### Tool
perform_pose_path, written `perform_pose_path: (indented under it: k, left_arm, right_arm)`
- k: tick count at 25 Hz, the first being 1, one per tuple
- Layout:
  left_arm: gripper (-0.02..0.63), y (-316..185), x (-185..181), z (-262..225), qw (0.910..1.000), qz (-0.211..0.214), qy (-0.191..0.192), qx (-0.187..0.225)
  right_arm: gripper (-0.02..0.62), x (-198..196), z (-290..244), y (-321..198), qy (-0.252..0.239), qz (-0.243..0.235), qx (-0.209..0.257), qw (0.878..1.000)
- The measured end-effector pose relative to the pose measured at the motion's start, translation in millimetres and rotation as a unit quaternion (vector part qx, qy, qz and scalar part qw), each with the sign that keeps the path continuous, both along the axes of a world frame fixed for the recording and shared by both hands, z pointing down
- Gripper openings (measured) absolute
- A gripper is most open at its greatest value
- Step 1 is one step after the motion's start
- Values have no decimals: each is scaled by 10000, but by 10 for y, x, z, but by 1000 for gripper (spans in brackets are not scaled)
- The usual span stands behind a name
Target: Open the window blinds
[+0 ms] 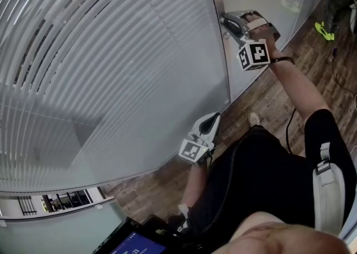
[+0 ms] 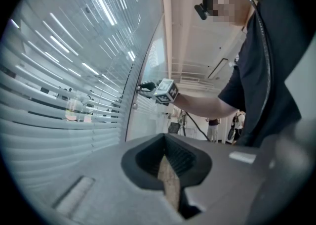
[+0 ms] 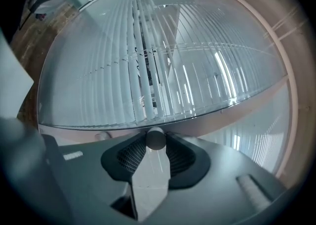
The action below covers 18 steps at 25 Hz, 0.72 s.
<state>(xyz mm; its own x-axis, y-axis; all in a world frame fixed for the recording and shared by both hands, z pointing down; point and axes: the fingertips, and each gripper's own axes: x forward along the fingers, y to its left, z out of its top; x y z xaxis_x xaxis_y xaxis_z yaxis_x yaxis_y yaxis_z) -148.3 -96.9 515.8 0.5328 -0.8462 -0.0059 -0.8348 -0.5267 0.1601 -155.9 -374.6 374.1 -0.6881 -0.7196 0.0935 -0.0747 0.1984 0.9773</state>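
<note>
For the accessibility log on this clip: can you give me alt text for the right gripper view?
The right gripper's dark grey jaws grip a small round grey knob by the pale window frame. Beyond it, white slatted blinds fill the view, with a few middle slats tilted open.

light: bright, even, indoor | glare: white streaks across blinds point(image 2: 101, 6) | shade: grey patch low on blinds, head view | edges: straight lines bend, corners black in both gripper views | focus: knob point(image 3: 156, 139) near lens soft
</note>
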Motion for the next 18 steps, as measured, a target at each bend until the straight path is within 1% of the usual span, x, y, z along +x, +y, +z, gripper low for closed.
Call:
perform_pose_path:
  k: [3, 5, 8, 13, 15, 16, 18]
  left_arm:
    - [2, -4, 12, -15, 10000, 26, 9, 4]
    - [2, -10, 20, -7, 10000, 52, -15, 21]
    - [2, -17, 30, 49, 9998, 105, -134, 117]
    - [2, -38, 66, -32, 9999, 150, -35, 64]
    - [2, -42, 70, -30, 9998, 166, -30, 63]
    - [2, -42, 73, -28, 9998, 175, -27, 58]
    - [2, -39, 89, -24, 9998, 199, -30, 63]
  right_arm:
    - [121, 6, -9, 3, -62, 24, -48, 10000]
    - [126, 3, -15, 2, -151, 28, -166, 9997]
    - [126, -3, -50, 9, -434, 34, -503, 9978]
    - [126, 6, -52, -21, -992, 90, -1173, 9881]
    - [126, 9, -70, -26, -1394, 96, -1615, 9769]
    - [126, 13, -84, -29, -1662, 101, -1893, 9677]
    - [126, 26, -100, -38, -2207, 119, -2424, 9447]
